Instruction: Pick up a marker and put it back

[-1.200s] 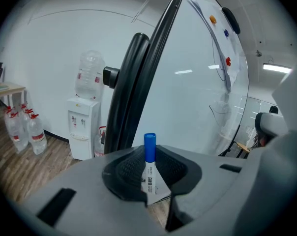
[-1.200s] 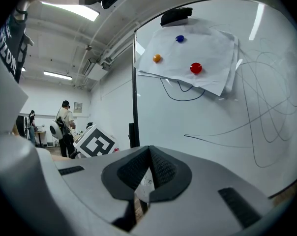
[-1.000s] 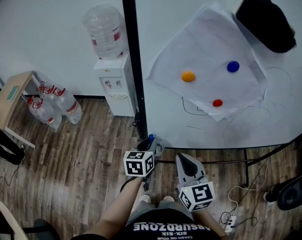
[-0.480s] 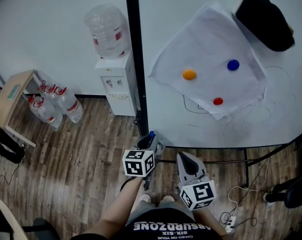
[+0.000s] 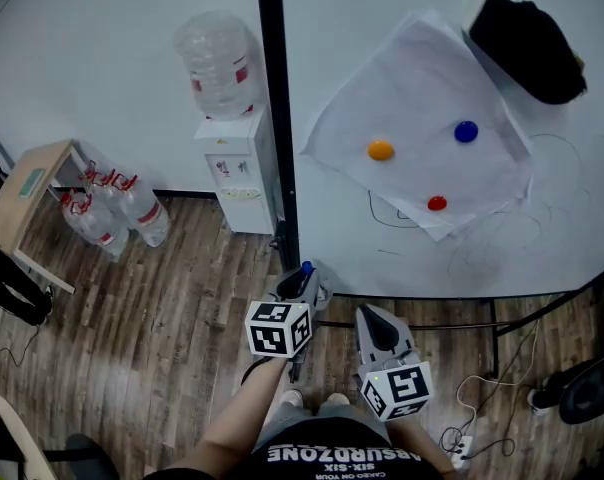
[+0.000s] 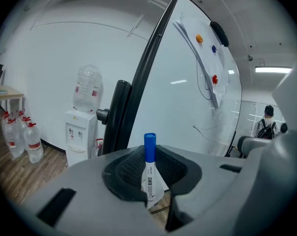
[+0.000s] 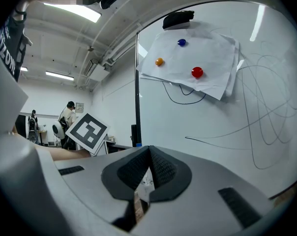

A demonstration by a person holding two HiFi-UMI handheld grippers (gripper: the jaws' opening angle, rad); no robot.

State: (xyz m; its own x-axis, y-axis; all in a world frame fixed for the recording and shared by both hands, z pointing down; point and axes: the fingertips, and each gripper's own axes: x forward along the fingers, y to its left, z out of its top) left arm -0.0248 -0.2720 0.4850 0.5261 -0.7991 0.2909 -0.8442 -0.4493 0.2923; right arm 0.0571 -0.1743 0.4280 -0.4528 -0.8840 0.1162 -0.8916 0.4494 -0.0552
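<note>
A white marker [image 6: 149,167] with a blue cap stands upright between the pads of my left gripper [image 6: 150,156], which is shut on its barrel. In the head view this gripper [image 5: 300,286] is near the whiteboard's lower left corner, and the marker's blue cap [image 5: 306,266] pokes out ahead of it. My right gripper [image 5: 374,325] is beside it to the right, below the whiteboard [image 5: 432,258]. Its jaws meet at the tips with nothing in them, so my right gripper [image 7: 148,149] is shut. The board carries thin black pen lines.
A paper sheet [image 5: 412,98] is pinned to the board by orange [image 5: 380,150], blue [image 5: 466,131] and red [image 5: 437,204] magnets, with a black eraser [image 5: 527,46] above. A black post [image 5: 278,118] frames the board. A water dispenser [image 5: 237,173], bottles [image 5: 112,213] and a small table [image 5: 27,183] stand at the left.
My left gripper has risen a little with the marker still in it. The right gripper has stayed where it was.
</note>
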